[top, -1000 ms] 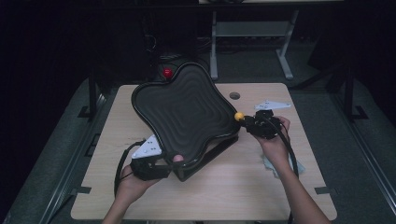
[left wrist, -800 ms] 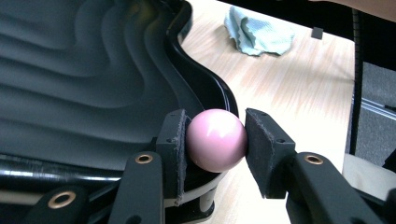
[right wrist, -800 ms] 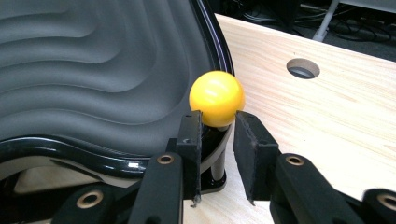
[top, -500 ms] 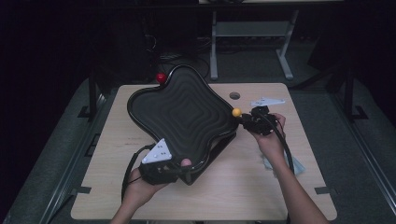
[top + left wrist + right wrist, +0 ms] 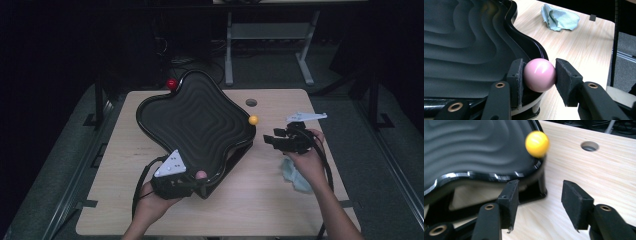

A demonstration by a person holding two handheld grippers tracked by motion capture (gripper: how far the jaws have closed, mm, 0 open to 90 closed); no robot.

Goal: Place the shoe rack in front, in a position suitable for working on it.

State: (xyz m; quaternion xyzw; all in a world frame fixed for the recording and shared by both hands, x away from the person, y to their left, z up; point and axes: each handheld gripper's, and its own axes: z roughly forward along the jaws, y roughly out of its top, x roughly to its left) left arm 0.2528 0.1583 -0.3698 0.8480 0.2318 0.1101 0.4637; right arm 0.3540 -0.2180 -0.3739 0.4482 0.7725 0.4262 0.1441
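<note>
3 balls sit on the rim of a black wavy tray (image 5: 200,117) at the centre of the high view, on a pale wooden counter (image 5: 280,200). The tray is ridged in concentric waves and stands raised on a dark base.

Left tool (image 5: 192,181): seen at lower centre of the high view, at the tray's near edge. In the left gripper view its 2 pads flank a pink ball (image 5: 540,75) at lower centre of that frame. The left-hand pad touches the ball; the right-hand pad stands at its other side, and whether it touches cannot be told. The pink ball rests on the tray's glossy rim.

Right tool (image 5: 270,140): seen at right of centre in the high view, just clear of the tray's right edge and held by the person's right hand (image 5: 307,160). Its jaws have just been opening and now stand wide apart with nothing between them. In the right gripper view the pads frame bare counter and the tray's base.

Yellow ball (image 5: 253,120): on the tray's right rim, near the right tool and apart from it; it appears at upper centre of the right gripper view, slightly blurred.

Red ball (image 5: 172,84): at the tray's far left corner, upper left of centre in the high view.

Light blue cloth (image 5: 295,175): crumpled on the counter at lower right of the high view, beside the right hand.

1 round hole (image 5: 251,102) shows in the counter beyond the tray.
</note>
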